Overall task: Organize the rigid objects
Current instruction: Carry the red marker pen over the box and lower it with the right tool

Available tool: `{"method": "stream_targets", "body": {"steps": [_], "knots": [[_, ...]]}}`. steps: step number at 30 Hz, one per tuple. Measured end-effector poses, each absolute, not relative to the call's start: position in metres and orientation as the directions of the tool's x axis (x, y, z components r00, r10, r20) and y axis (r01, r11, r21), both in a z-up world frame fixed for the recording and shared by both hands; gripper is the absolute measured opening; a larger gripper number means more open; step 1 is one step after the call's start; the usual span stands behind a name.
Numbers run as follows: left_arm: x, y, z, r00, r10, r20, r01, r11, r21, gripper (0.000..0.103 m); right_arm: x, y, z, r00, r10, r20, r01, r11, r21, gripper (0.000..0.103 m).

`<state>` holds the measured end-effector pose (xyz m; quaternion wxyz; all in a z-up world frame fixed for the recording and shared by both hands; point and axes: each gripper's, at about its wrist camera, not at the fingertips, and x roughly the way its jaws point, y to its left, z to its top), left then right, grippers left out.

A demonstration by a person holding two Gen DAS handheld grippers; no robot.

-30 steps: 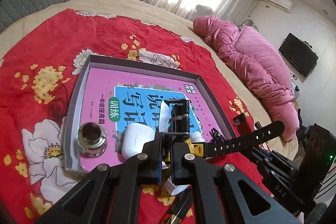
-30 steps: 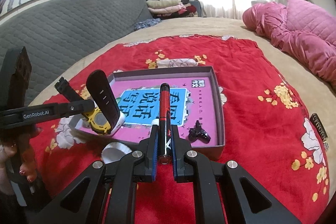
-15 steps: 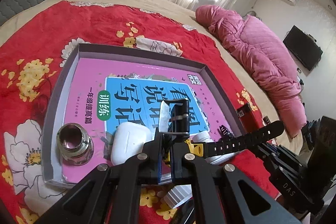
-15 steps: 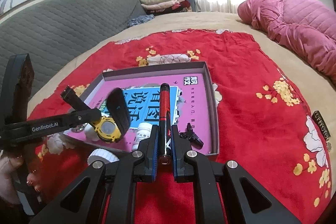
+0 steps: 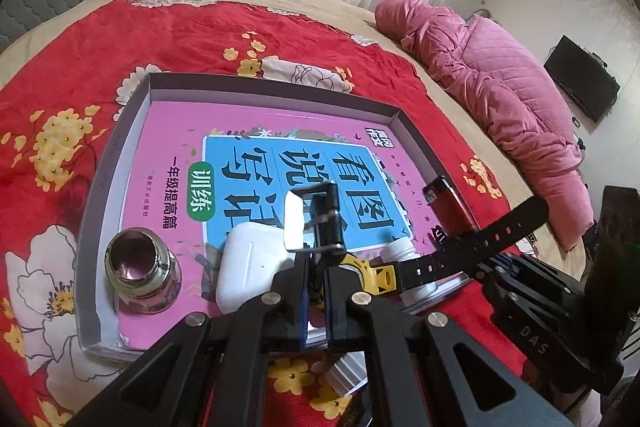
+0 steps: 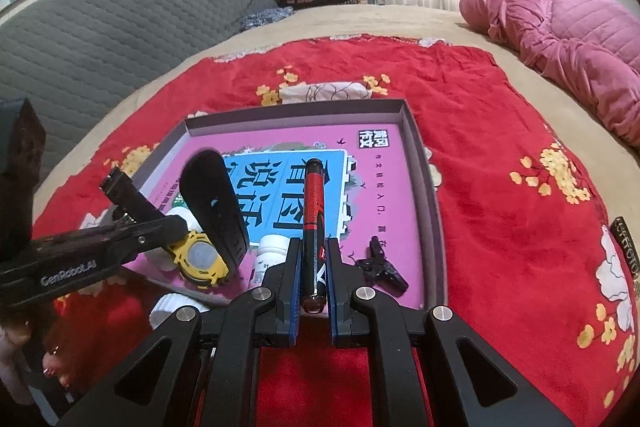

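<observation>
A grey tray [image 5: 120, 147] holding a pink book [image 5: 256, 147] is laid on a red flowered blanket [image 5: 80, 39] on the bed. At the tray's near left corner a steel cup [image 5: 138, 265] is stood upright, and a white earbud case [image 5: 250, 267] is lain just right of it on the book. The left gripper [image 5: 316, 279] is clamped shut on a yellow watch [image 6: 198, 259], whose black straps are raised above the tray's near edge. A white bottle [image 6: 266, 253] is lain on the book between the grippers. The right gripper [image 6: 314, 275] is closed tight on a red pen [image 6: 312, 203], pointed out over the book. A black clip [image 6: 380, 265] is seen in the tray's near right corner.
</observation>
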<state>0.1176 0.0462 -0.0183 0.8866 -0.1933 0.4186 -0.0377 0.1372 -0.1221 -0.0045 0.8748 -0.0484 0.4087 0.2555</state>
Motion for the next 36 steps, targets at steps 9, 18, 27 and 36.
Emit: {"method": "stream_targets", "body": {"steps": [9,18,27,36], "knots": [[0.118,0.049,-0.021,0.638,-0.238,-0.732,-0.098,0.918,-0.384,0.006,0.152,-0.105,-0.020,0.504,0.359,-0.786,-0.479,0.873,0.092,0.010],[0.120,0.052,-0.021,0.627,-0.253,-0.737,-0.095,0.914,-0.395,0.006,0.156,-0.095,-0.030,0.482,0.342,-0.806,-0.490,0.868,0.075,0.010],[0.121,0.052,-0.021,0.626,-0.252,-0.738,-0.094,0.915,-0.392,0.006,0.162,-0.096,-0.033,0.484,0.311,-0.818,-0.473,0.880,0.054,0.010],[0.120,0.052,-0.021,0.626,-0.253,-0.738,-0.095,0.914,-0.394,0.006,0.159,-0.099,-0.031,0.477,0.325,-0.817,-0.469,0.880,0.076,0.010]]}}
